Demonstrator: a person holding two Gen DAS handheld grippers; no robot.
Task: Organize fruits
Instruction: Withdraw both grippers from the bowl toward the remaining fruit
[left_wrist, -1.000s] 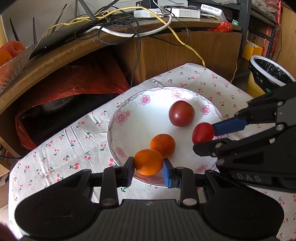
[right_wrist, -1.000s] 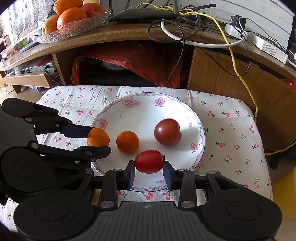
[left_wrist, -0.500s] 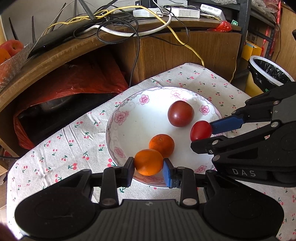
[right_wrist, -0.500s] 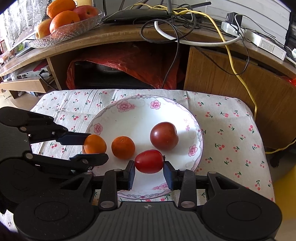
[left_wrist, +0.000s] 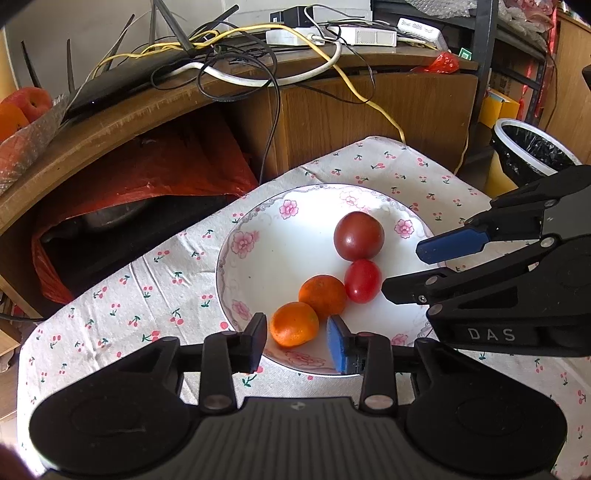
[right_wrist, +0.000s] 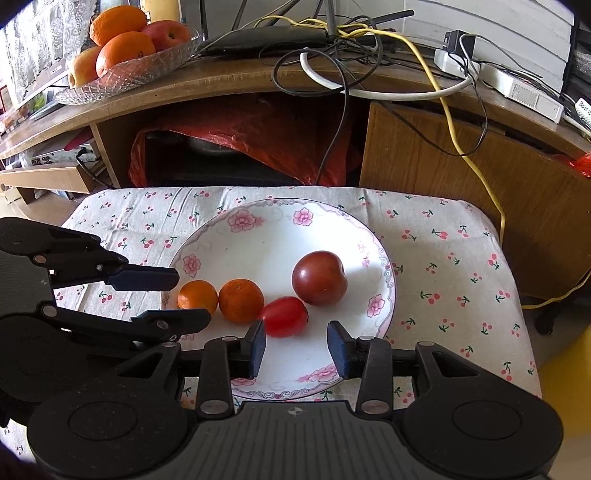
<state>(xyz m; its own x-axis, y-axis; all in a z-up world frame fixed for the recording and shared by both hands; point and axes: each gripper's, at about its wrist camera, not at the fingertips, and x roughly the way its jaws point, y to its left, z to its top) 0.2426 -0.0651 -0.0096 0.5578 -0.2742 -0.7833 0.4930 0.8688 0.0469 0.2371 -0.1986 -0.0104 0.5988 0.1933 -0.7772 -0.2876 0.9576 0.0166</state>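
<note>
A flowered white plate (left_wrist: 255, 236) (right_wrist: 258, 236) holds a dark red plum (left_wrist: 358, 235) (right_wrist: 319, 277), a small red tomato (left_wrist: 362, 280) (right_wrist: 284, 315) and two oranges. The near orange (left_wrist: 294, 324) (right_wrist: 197, 297) lies on the plate between the pads of my left gripper (left_wrist: 297, 341) (right_wrist: 192, 295), whose jaws are opening, with a small gap on each side. The second orange (left_wrist: 322, 296) (right_wrist: 241, 301) touches the tomato. My right gripper (right_wrist: 297, 345) (left_wrist: 417, 269) is opening too. The tomato lies free just beyond its left pad, slightly blurred.
The plate stands on a cherry-print cloth (right_wrist: 443, 258) over a small table. Behind is a wooden desk (right_wrist: 443, 147) with tangled cables and a glass bowl of fruit (right_wrist: 129, 70). A red bag (left_wrist: 147, 173) sits under the desk, and a lined bin (left_wrist: 532, 151) at the right.
Both grippers' jaws have parted. The red tomato left the right gripper's pads and moved left against the second orange. The near orange now sits loose between the left pads.
</note>
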